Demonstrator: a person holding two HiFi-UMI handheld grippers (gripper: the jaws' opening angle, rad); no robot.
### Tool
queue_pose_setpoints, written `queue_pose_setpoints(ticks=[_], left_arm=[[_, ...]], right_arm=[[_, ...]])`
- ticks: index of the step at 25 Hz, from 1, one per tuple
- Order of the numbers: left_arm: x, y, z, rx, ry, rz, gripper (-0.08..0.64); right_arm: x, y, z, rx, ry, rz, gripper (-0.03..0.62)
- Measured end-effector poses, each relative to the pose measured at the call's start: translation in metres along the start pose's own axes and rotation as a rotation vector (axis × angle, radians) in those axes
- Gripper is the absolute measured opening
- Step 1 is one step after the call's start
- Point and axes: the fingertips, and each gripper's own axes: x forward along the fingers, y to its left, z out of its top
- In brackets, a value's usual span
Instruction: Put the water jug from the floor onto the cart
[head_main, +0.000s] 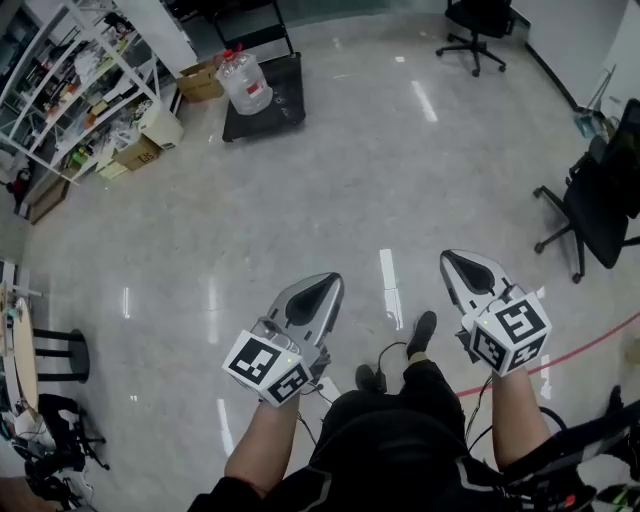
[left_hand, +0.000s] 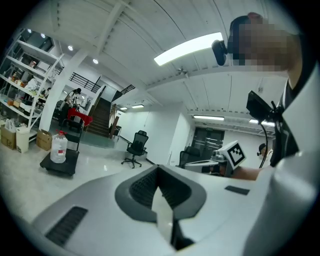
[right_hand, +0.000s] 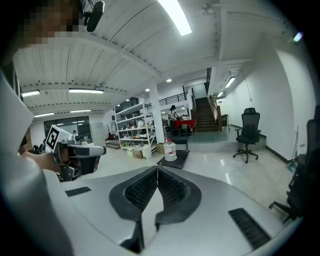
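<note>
Plainly, both pairs of jaws are pressed together with nothing between them: the grey left gripper (head_main: 325, 288) shows its ribbed black pads meeting in its own view, and the grey right gripper (head_main: 458, 266) shows the same in the right gripper view. Both are held low in front of the person, side by side and well apart from each other, each pointing out over the glossy pale grey floor (head_main: 330, 190). The clear plastic water jug with a red cap and red label (head_main: 245, 82) is far ahead and off to the left, standing upright with its long axis vertical on the deck of the flat black platform cart (head_main: 285, 100), not on the floor. The left gripper is a little nearer to it than the right, though both are well short of reach. Judged from this, the placing looks done, or at least no grasp is in hand now. Just left of the cart sit brown cardboard boxes (head_main: 200, 82) and a white wire shelving rack crowded with goods (head_main: 70, 80). A black office chair (head_main: 478, 25) stands far ahead on the right, and another (head_main: 595, 210) stands near the right edge. Nothing shows on the floor between the grippers and the cart.
</note>
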Motion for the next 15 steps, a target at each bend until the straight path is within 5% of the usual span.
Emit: queue_pose_setpoints(ticks=[6,15], left_arm=[[-0.012,-0.045,0.005,0.003,-0.026,-0.063,-0.009],[-0.029,-0.105,0.008,0.058,-0.035,-0.042,-0.009]], right_arm=[[-0.056,0.020,0.005,-0.027,-0.004,-0.043,0.003],[-0.103,0.037,-0.005,-0.029,-0.044,0.023,0.003]])
